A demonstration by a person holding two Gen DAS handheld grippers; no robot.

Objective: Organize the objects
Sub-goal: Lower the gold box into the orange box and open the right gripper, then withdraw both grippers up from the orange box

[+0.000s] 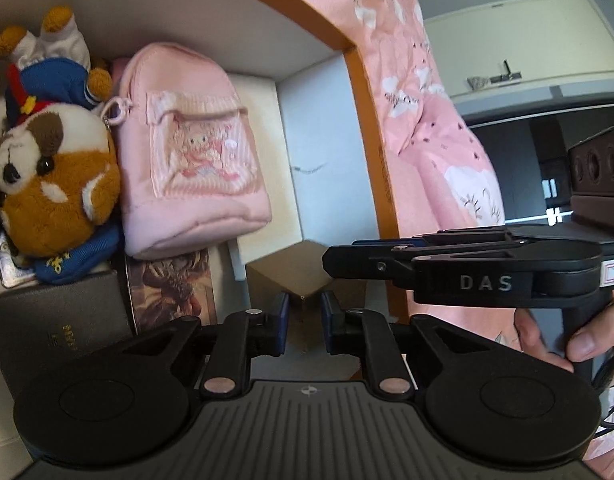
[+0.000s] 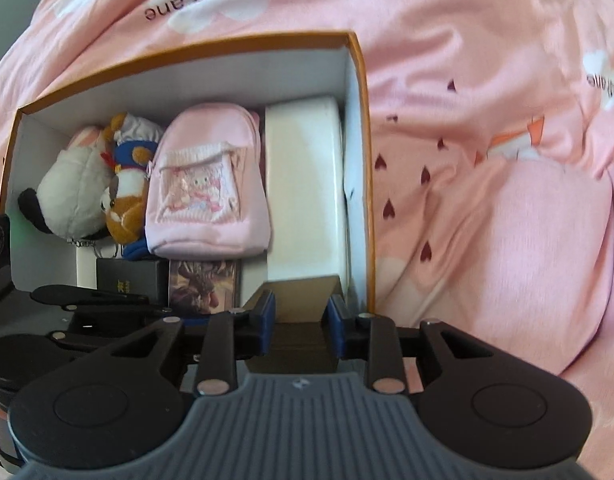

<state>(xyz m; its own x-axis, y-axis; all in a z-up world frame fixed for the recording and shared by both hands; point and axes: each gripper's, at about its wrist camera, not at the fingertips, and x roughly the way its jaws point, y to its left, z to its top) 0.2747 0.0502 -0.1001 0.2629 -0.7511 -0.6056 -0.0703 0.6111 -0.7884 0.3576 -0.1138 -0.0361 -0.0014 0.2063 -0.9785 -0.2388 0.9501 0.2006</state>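
I hold a gripper in each hand over an orange-edged cardboard box (image 2: 361,92) that sits on a pink bedspread (image 2: 487,140). My right gripper (image 2: 300,322) points steeply down into the near right corner of the box, and its blue pads (image 2: 267,320) stand on either side of a small brown box (image 2: 303,332); the pads look pressed against its two sides, so I take it as gripped, with the jaws only partly apart. That brown box sits at the right end of the big box, just in front of a long white case (image 2: 305,184). My left gripper (image 1: 304,326) hangs beside it with its jaws nearly together, a narrow gap left between the pads (image 1: 281,322) and nothing in that gap. From the left camera the right gripper crosses the view side-on, my hand (image 1: 547,336) on its handle. Packed inside the big box are a pink pouch (image 2: 205,184) in the middle, a brown and white plush dog (image 1: 55,184) to its left, a white plush toy (image 2: 73,192) further left, and below them a dark book (image 1: 55,328) and a picture card (image 1: 175,292).
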